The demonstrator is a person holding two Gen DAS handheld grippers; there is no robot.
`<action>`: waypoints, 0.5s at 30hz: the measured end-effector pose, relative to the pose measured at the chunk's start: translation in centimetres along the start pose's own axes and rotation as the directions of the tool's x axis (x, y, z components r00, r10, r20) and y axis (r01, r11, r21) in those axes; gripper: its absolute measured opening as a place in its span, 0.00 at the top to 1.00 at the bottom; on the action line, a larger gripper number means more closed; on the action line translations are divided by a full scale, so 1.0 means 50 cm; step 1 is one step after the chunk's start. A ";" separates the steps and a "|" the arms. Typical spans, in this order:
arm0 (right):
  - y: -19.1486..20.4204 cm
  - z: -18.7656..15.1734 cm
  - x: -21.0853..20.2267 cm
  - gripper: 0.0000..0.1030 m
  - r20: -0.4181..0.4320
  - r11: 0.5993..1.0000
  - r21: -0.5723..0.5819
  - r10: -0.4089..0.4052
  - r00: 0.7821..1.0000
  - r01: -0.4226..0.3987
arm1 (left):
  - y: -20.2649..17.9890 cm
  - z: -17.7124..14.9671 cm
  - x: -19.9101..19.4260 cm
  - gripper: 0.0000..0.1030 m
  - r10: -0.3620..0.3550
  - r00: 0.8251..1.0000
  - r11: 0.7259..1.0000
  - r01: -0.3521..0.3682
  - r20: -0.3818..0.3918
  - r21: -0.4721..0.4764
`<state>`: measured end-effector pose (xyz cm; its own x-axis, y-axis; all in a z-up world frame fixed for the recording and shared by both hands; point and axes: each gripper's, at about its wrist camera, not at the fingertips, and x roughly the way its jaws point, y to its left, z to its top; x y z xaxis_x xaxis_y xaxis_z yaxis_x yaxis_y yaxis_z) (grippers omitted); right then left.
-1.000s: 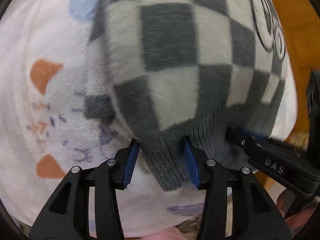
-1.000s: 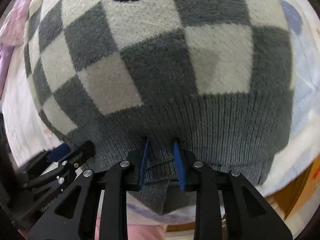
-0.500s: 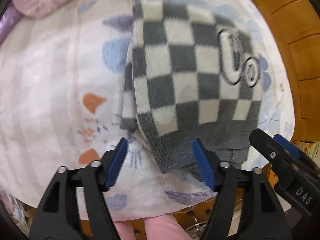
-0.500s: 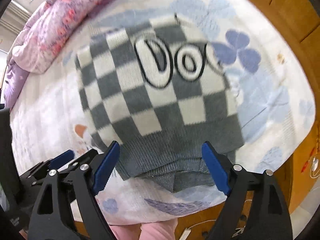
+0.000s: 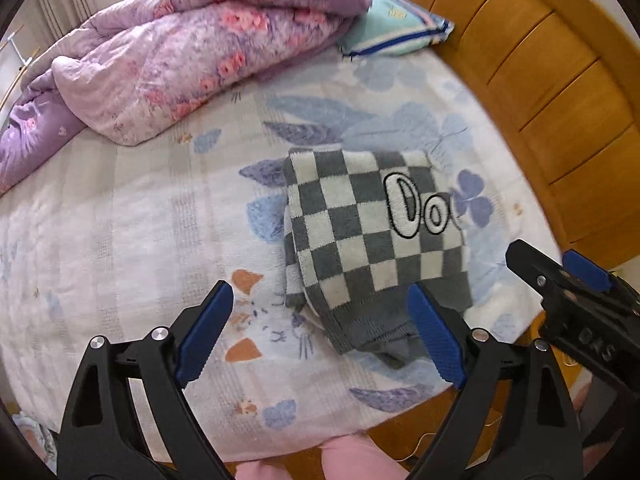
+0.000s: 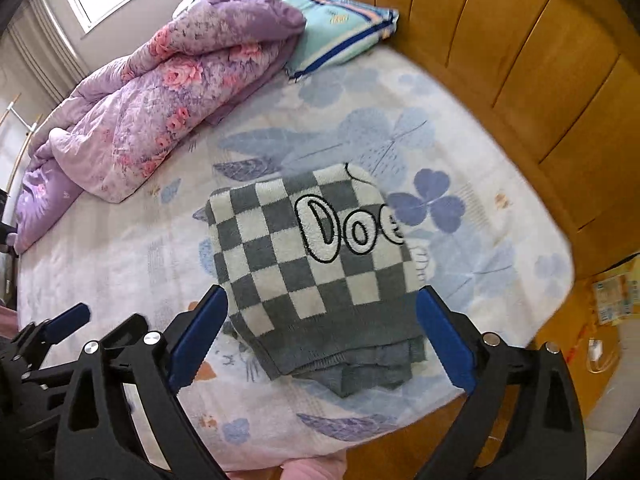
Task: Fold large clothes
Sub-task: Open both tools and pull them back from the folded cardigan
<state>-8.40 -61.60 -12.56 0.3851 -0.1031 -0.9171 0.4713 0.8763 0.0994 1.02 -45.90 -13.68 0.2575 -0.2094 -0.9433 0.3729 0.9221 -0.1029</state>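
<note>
Left wrist view: checkered sweater [image 5: 368, 240] lies folded on the bedsheet [image 5: 132, 240], both my grippers [image 5: 320, 336] [image 6: 320, 344] just opened wide, empty; soft, limp knit, I'd grab its ribbed hem.

Both wrist views steeply above sweater [image 5: 372, 236]

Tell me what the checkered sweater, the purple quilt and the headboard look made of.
Checkered sweater: fuzzy knit, probably wool or acrylic; ribbed grey hem, soft nap. Purple quilt: stitched, padded floral fabric, likely cotton or polyester, matte. Headboard: orange-brown wood or veneer in panels, with a glossy varnished sheen.
</note>
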 end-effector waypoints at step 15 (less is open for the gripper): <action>0.200 -0.219 -0.211 0.10 0.149 0.991 0.120 -0.078 0.986 0.060 | 0.241 -0.168 -0.270 0.13 -0.034 0.951 0.999 0.028 0.308 0.024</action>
<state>-16.44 -46.57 -6.11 0.4615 -0.2400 -0.8540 0.5856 0.8056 0.0901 -5.45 -29.20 -4.82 0.5062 -0.3307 -0.7965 0.4016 0.9077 -0.1216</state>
